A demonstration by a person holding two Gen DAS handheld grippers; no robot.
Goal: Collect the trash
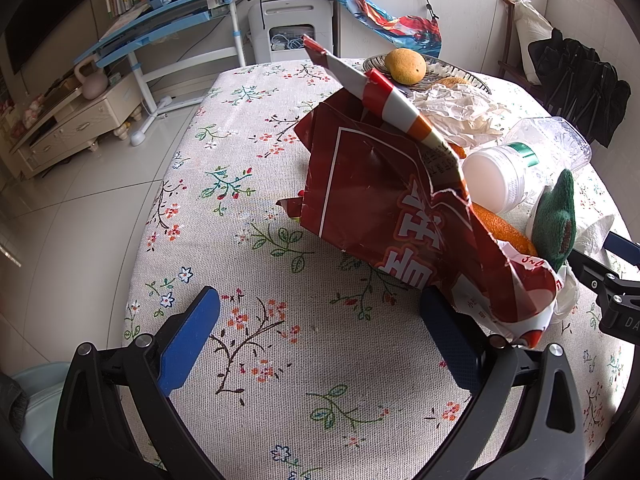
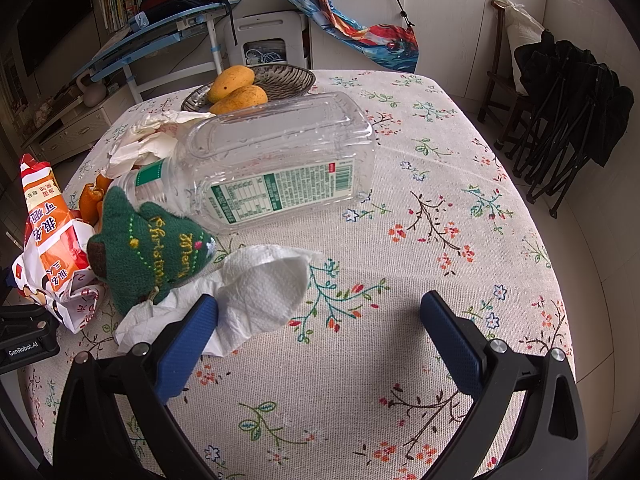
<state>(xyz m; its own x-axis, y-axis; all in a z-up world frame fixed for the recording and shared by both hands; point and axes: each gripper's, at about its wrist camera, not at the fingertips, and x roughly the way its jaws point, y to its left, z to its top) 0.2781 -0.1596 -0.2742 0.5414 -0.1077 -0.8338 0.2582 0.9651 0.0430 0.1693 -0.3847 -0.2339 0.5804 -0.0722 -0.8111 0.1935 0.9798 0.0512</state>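
A torn red snack bag [image 1: 376, 204] stands crumpled on the floral tablecloth [image 1: 248, 360], its lower corner just beside my left gripper's right finger. My left gripper [image 1: 320, 340] is open over bare cloth. In the right wrist view the same bag [image 2: 48, 232] lies at the far left. A large clear plastic bottle [image 2: 276, 160] lies on its side, with a green knitted Christmas toy [image 2: 152, 248] and orange peel [image 2: 90, 200] near its neck. A white paper towel [image 2: 256, 296] touches the left finger of my open right gripper [image 2: 320, 332]. Crumpled white paper [image 1: 456, 112] sits behind the bag.
A woven plate [image 2: 288, 78] with two mangoes [image 2: 236, 88] sits at the table's far side. Beyond the table are a blue desk [image 1: 168, 24], a white appliance [image 1: 292, 24], a low cabinet [image 1: 76, 120] and folded dark chairs [image 2: 568, 108]. The other gripper's body [image 1: 612, 292] shows at the right edge.
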